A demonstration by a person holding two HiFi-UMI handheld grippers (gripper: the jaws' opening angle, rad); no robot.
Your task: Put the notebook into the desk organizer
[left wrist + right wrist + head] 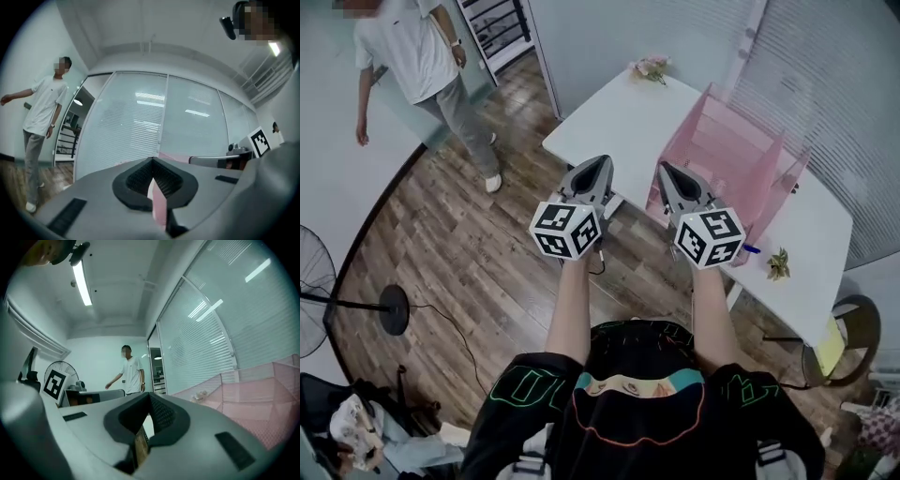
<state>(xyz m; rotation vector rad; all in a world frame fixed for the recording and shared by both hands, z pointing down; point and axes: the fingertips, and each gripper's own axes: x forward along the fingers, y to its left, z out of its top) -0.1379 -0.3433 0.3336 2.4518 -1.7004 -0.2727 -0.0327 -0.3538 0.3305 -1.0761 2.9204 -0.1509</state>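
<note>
Grippers level before the white table [609,117]: left gripper [600,161] and right gripper [666,169] have jaws together, empty; the notebook is unseen, so a blind reach might topple the pink desk organizer [727,150].

The desk organizer [733,155] is pink all over, made of fine see-through mesh. It stands upright on the white tabletop [609,117], about midway along the tabletop's length and close to the tabletop's edge on my side. Its side walls and dividers are cut on a slant, high at one end and sloping down to a low front, so from above I see a row of pointed pink panels with open slots between them. The slots open upward. In the right gripper view the desk organizer [262,404] fills the lower right as sloping mesh walls with darker pink rims. From here I cannot tell how many slots there are.
</note>
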